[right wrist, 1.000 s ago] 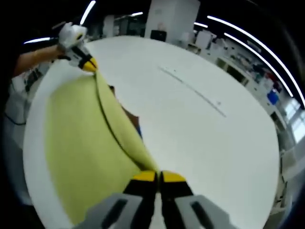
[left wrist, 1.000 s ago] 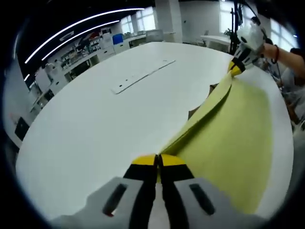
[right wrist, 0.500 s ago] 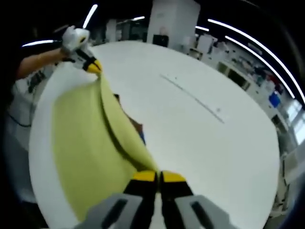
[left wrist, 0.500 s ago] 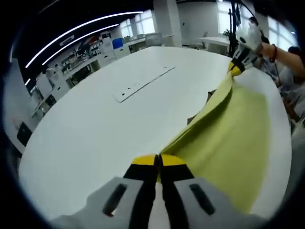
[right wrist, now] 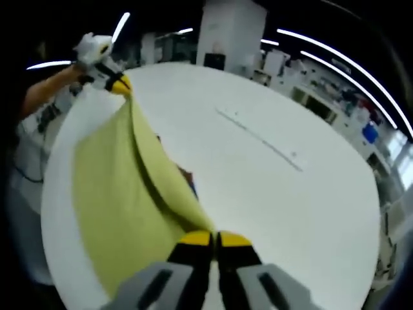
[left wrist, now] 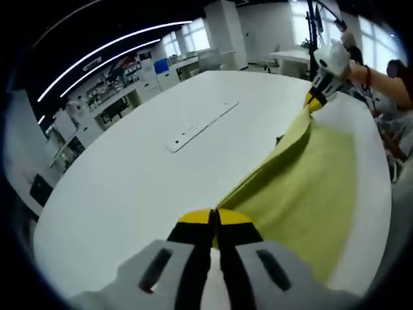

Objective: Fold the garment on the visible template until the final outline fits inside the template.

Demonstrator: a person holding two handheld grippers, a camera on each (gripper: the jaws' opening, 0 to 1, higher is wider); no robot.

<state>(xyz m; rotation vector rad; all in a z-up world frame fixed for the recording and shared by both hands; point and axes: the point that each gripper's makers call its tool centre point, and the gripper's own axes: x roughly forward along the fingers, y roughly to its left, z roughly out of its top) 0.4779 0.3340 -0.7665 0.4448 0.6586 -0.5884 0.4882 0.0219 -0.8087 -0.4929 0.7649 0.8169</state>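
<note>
Dark template (left wrist: 279, 139) mostly hidden under the lifted yellow garment (left wrist: 310, 187).

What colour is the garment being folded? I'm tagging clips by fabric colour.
Yellow-green, plain with no pattern; the garment shows best in the left gripper view.

In the left gripper view, the left gripper (left wrist: 215, 218) pinches one corner of the yellow-green garment (left wrist: 310, 187) with jaws closed, the right gripper (left wrist: 314, 102) clamps the far corner, and the cloth stretches between them above the white table (left wrist: 129, 187).
</note>
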